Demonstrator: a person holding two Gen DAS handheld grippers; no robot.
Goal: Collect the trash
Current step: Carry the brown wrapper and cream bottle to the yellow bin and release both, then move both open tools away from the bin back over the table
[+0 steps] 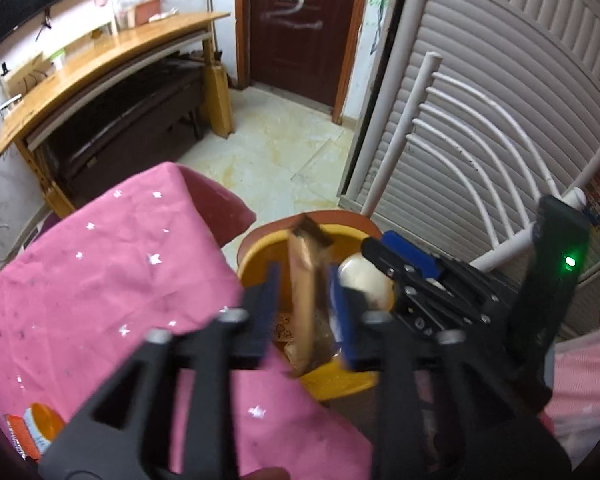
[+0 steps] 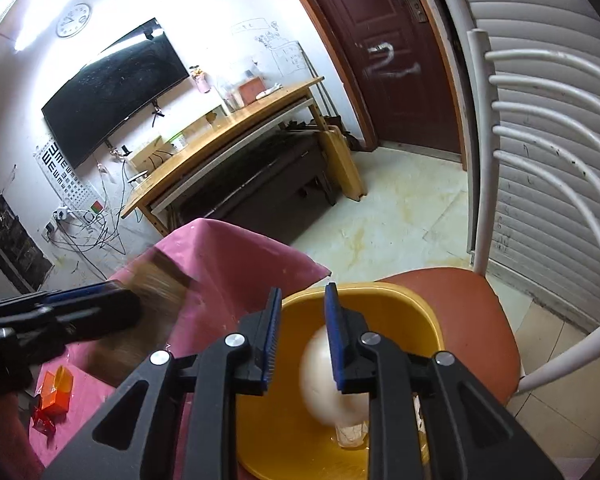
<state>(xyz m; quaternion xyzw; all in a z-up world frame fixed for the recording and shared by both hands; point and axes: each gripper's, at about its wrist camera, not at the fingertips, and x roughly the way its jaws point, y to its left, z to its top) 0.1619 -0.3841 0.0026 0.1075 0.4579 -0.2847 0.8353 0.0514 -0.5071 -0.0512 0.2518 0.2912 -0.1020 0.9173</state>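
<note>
Where the pink star-printed cloth (image 1: 100, 280) drapes over the table edge, a chair with a rust-brown padded seat (image 2: 476, 312) and a white curved-slat back (image 2: 548, 168) stands just beside it, in front of a white louvred door (image 1: 500, 80). On that seat sits a yellow plastic basin (image 2: 380, 304), its rim close against the cloth. A brown paper snack wrapper (image 1: 306, 292), long and flat, hangs upright over the basin between the blue pads of the left gripper (image 1: 306, 308); the jaws stand part-way apart, and there is a gap on the left side, though blur makes it hard to say whether the right pad touches the wrapper. In the right wrist view the same wrapper is a brown smear beside the left gripper's tip. The right gripper (image 2: 300, 336) reaches over the basin with its jaws a narrow way apart; nothing lies between them. Just under its right finger (image 2: 334, 340) a pale cream rounded object (image 2: 320, 380) shows, blurred, inside the basin above a small clear plastic cup (image 2: 352, 434) on the bottom. An orange torn packet (image 2: 56, 394) lies on the cloth, well apart from the basin.
</note>
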